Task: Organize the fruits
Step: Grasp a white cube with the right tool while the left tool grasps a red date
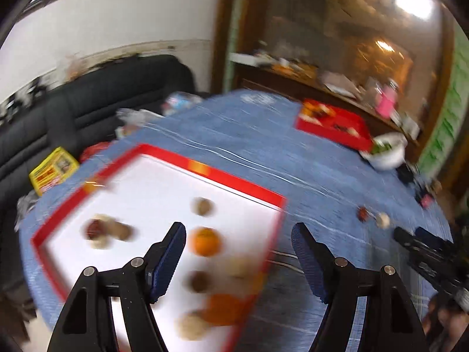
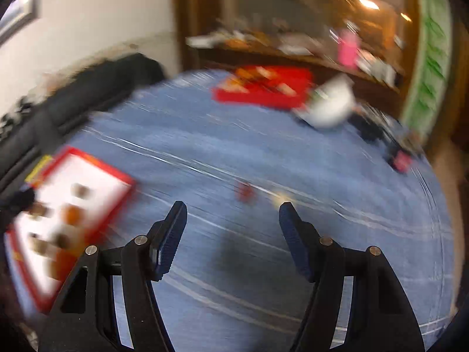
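**Op:** Left wrist view. My left gripper (image 1: 239, 236) hangs with jaws spread wide, nothing between them, above the near right part of the red-rimmed white tray (image 1: 205, 168). Several round fruits already lie in the tray; the orange round fruit (image 1: 204, 241) sits just ahead of my left finger. Two strays lie on the blue woven tablecloth (image 1: 249, 135), outside the tray, ahead and right: a small dark red fruit (image 1: 363, 213) and a small pale round fruit (image 1: 383, 220). Heavy blur.

**Obs:** And the right?

**Op:** Right wrist view. My right gripper (image 2: 233, 212) is also spread and empty. The dark red fruit (image 2: 244, 192) lies straight ahead, just beyond the fingertips, slightly left of centre; the pale fruit (image 2: 281, 198) is beside it, nearly in line with my right finger. The tray (image 2: 115, 176) is well off to the left.

**Obs:** Which arm?

**Op:** I judge the right nearer. Both strays look round, so no axis to align; blur forbids certainty.
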A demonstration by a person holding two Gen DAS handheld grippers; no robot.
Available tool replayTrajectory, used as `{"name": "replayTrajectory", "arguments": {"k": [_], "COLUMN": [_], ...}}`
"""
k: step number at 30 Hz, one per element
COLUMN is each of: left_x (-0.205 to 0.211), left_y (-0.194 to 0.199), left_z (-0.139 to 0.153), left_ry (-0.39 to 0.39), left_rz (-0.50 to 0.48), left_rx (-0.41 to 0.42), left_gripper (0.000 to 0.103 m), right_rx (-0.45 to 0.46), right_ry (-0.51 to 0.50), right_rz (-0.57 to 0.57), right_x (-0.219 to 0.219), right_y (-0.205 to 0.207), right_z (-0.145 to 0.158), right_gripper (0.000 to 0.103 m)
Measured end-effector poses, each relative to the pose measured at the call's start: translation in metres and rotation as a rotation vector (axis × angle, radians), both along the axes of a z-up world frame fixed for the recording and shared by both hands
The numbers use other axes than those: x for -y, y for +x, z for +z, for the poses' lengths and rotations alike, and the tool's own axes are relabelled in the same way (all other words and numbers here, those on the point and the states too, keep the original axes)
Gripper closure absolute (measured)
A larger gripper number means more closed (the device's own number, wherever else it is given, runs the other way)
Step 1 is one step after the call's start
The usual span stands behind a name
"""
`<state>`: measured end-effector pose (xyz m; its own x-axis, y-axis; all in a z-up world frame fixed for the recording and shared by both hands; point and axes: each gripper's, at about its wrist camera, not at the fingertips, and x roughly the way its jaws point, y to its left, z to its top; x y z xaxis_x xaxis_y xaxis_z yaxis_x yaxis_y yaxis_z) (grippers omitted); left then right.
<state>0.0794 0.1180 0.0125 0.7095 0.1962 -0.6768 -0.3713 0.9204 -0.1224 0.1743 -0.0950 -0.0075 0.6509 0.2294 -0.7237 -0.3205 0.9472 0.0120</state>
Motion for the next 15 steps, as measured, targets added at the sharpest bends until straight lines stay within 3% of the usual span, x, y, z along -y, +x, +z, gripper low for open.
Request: {"name": "replayTrajectory", "arguments": {"k": [4,6,10,11,14,15], "left_x": [0.041,0.064,0.084,0.086,0.1,0.107], "left_y": [0.04,0.062,0.087,0.093,0.117,0.126], "left_z": [-0.016,-0.024,-0.032,-0.033,-0.038,-0.04], "left_ry": [-0.01,0.008,0.024,0.013,0.002,0.01], "left_rz": [-0.098,-0.167,-0.205,-0.207,-0.243,-0.261], "left_rx": [-0.041,-0.057,-0.064,-0.058,-0.052,-0.053], "left_gripper": [0.03,0.03,0.03,0.03,0.033,0.039], "right_rx": [-0.072,-0.082,-0.087,-0.09,-0.129,-0.141], "right_ry": [-0.047,-0.054,-0.06,-0.071,-0.107,-0.084], "right_rz": [-0.046,-0.036,-0.014,-0.014,-0.033,-0.021], "right_x": [0.026,0.026,0.016,0.013,0.012,0.015], "right_y": [0.028,0.04,0.064,0.072,0.09,0.092], "right_z": [-0.033,-0.039,-0.042,-0.044,-0.056,-0.058], "right_gripper": [0.04,0.04,0.042,0.045,0.084,0.087]}}
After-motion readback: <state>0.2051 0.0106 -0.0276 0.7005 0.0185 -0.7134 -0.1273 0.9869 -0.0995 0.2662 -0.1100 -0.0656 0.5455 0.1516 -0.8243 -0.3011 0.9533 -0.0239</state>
